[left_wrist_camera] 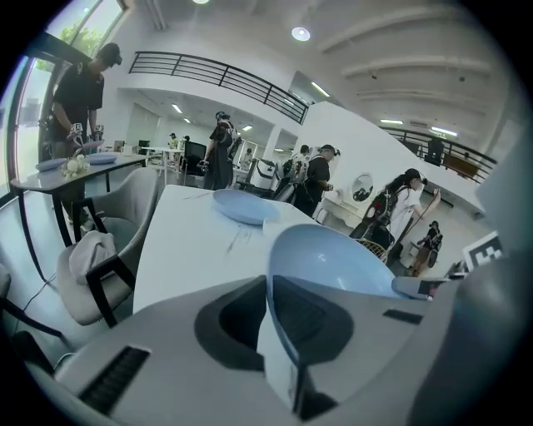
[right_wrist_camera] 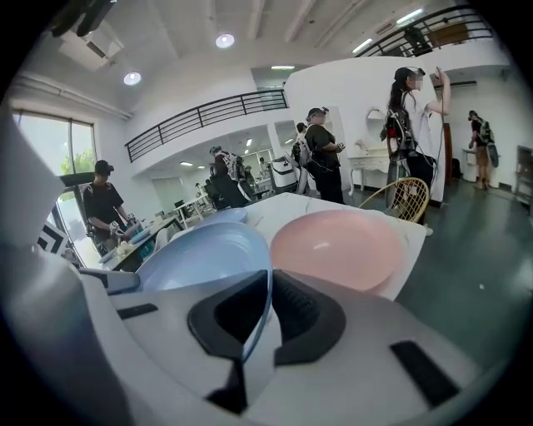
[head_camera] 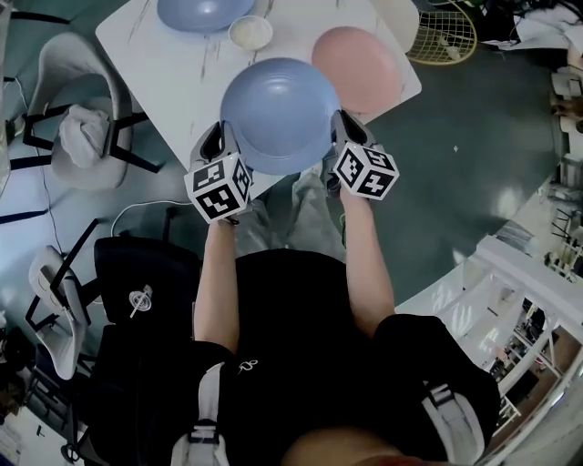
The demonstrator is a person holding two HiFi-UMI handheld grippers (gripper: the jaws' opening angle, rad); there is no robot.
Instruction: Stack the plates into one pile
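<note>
Blue plate (head_camera: 280,114) held above the near edge of the white table (head_camera: 173,68) by both grippers. Left gripper (head_camera: 221,138) clamped on the plate's left rim, right gripper (head_camera: 344,127) on its right rim, each pair of jaws nearly together with only the thin rim between them. Resting on the table beyond: pink plate (head_camera: 357,65) at right, second blue plate (head_camera: 202,11) at the far end, small white bowl (head_camera: 250,32) between them
</note>
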